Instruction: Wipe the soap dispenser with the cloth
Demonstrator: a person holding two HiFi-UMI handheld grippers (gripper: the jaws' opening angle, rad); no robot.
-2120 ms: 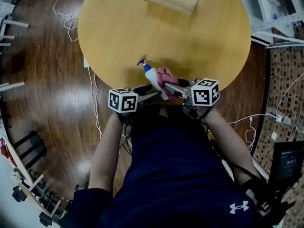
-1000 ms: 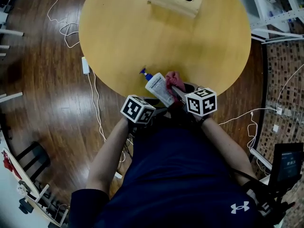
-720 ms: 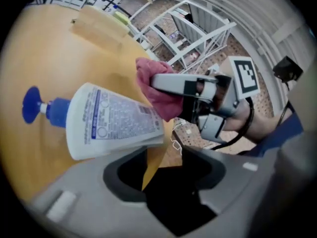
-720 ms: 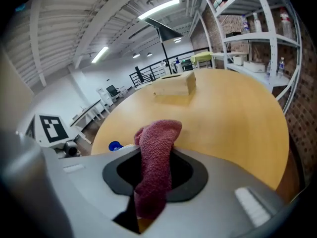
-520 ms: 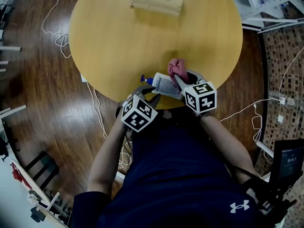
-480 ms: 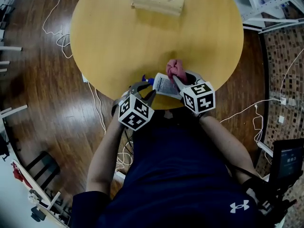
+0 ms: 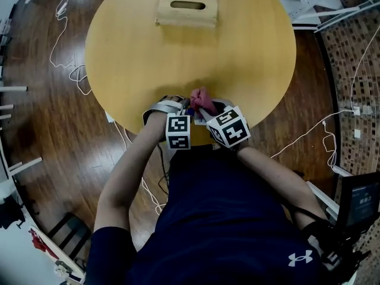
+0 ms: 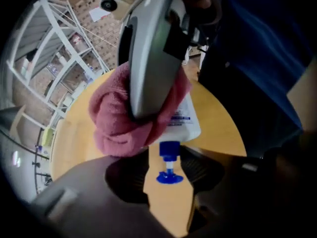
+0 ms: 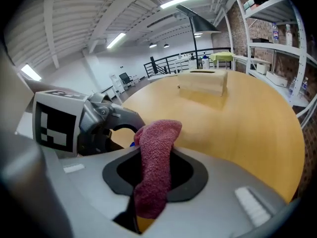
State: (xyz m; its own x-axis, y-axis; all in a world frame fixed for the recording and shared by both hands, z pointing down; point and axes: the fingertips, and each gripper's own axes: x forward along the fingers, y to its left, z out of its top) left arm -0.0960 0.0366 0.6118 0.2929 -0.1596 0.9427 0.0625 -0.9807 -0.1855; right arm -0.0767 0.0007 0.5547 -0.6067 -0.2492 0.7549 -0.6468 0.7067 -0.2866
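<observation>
while your right gripper clamps the cloth on the soap dispenser at the table's near edge, your left gripper's jaws, just opened, straddle its pump without pressing it — re-grip there before rubbing.

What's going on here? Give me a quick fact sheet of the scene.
Table: round, wooden
Far side: wooden box
Right gripper: shut on red cloth, held against the dispenser
Left gripper: jaws just opened, standing apart around the blue pump, not gripping
Stage: wiping under way
</observation>
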